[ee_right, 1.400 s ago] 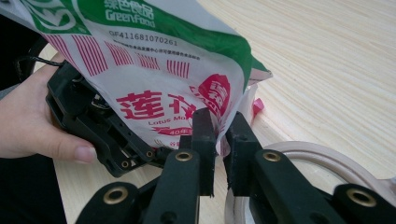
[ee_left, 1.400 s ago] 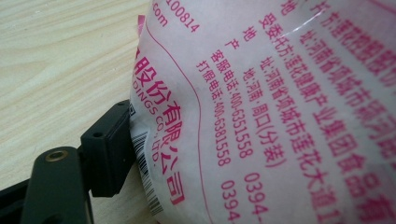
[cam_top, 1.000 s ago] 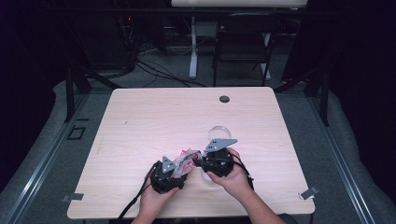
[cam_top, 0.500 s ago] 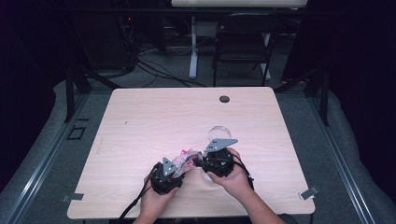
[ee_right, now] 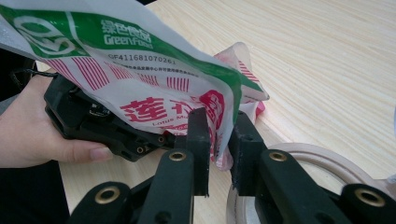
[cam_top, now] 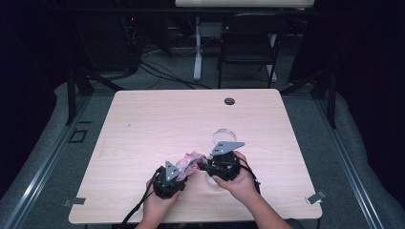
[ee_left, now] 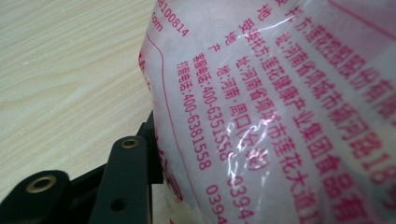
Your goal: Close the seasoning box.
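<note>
Plastic bag (cam_top: 188, 160) of white granules, red and green print, sits near the front edge of the table (cam_top: 143, 124), held up between the 2 grippers.

Left gripper (cam_top: 173, 177): its jaws have just been closing, bag bulk between them. In the left gripper view the one visible jaw lies against the film (ee_left: 280, 116); a firm pinch I cannot confirm.

Right gripper (ee_right: 218, 140): jaws narrow and just easing apart, a fold of the bag's edge between them, pads close on the film — looks pinched.

Handling, as judged: film thin, slick, crinkly; contents loose, so the weight will shift and sag. Take it at the flat sealed edge or a gathered corner, not the bulging middle — it would slide out there.

A clear tape roll (ee_right: 317, 161) lies just beside the right gripper.
</note>
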Motion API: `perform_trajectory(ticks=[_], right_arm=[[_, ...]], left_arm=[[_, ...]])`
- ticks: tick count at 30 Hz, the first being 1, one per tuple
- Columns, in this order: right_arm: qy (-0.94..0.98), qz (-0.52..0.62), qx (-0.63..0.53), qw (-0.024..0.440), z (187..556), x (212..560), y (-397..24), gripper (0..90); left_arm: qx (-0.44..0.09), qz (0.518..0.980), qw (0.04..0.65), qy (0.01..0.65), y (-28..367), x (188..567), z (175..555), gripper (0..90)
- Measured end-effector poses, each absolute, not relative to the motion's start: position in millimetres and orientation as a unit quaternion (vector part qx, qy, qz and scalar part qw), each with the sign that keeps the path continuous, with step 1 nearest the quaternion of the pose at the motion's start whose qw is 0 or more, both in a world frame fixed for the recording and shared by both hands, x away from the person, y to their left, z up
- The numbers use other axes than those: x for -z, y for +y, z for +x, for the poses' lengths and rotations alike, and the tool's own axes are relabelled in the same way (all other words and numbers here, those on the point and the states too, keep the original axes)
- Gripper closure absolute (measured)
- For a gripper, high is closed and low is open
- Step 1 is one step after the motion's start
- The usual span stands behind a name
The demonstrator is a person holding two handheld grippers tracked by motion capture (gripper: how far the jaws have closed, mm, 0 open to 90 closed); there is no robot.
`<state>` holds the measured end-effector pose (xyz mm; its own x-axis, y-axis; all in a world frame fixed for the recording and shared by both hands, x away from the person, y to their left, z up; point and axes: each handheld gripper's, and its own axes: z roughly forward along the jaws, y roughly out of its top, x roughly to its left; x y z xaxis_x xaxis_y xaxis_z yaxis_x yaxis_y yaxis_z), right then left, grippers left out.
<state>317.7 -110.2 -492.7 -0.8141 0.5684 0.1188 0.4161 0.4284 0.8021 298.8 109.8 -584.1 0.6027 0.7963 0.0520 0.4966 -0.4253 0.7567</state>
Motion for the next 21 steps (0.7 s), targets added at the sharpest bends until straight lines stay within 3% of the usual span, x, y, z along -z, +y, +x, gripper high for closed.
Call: perform_trajectory(ticks=[9, 21], right_arm=[[0.833, 0.292, -0.462, 0.084, 315, 487, -114, 74.9], [0.826, 0.281, -0.480, 0.089, 311, 478, -119, 68.8]], left_arm=[[-0.209, 0.823, 0.357, 0.390, 112, 575, 298, 58.3], [-0.259, 0.824, 0.338, 0.374, 121, 556, 295, 58.7]])
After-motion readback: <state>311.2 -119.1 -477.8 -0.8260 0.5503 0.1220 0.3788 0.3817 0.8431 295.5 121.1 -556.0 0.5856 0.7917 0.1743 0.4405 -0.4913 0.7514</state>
